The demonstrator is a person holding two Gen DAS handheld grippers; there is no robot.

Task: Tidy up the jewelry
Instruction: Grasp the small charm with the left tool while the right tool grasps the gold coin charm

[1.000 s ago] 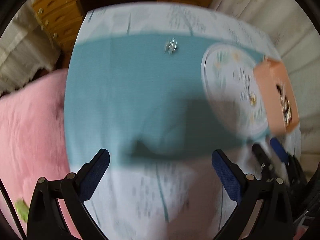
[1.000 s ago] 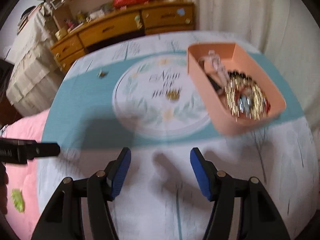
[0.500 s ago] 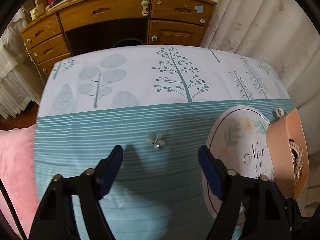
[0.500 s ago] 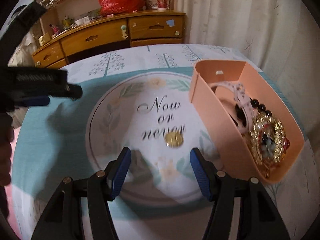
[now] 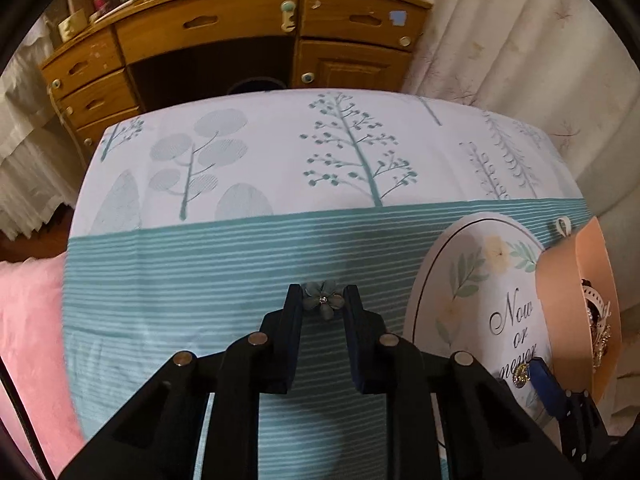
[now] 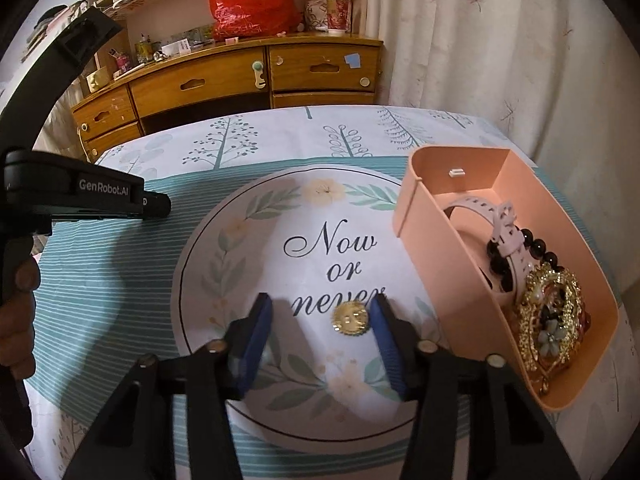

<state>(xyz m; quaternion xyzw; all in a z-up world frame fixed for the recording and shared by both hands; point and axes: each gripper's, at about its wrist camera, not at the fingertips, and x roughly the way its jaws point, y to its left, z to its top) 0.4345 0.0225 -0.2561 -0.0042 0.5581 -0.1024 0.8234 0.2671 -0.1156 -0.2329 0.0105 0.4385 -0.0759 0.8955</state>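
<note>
A small blue-grey flower brooch [image 5: 323,300] lies on the teal striped cloth. My left gripper [image 5: 322,300] is closed around it, with both fingertips against its petals. A round gold piece [image 6: 351,319] lies on the round "Now or never" mat [image 6: 256,248]. My right gripper [image 6: 320,312] is open around it, and the right fingertip is close to its edge. A peach box [image 6: 424,248] to the right holds a pink watch strap, black beads, gold jewelry and a second flower piece. The box also shows in the left wrist view [image 5: 560,300].
A wooden dresser [image 6: 240,80] with drawers stands past the far table edge. Curtains [image 6: 480,40] hang at the right. A pink blanket [image 5: 28,340] lies left of the table. The left gripper's body [image 6: 80,196] reaches in from the left.
My left gripper moved forward and closed its fingers around the flower brooch. My right gripper advanced over the mat, and its open fingers now flank the gold piece.
</note>
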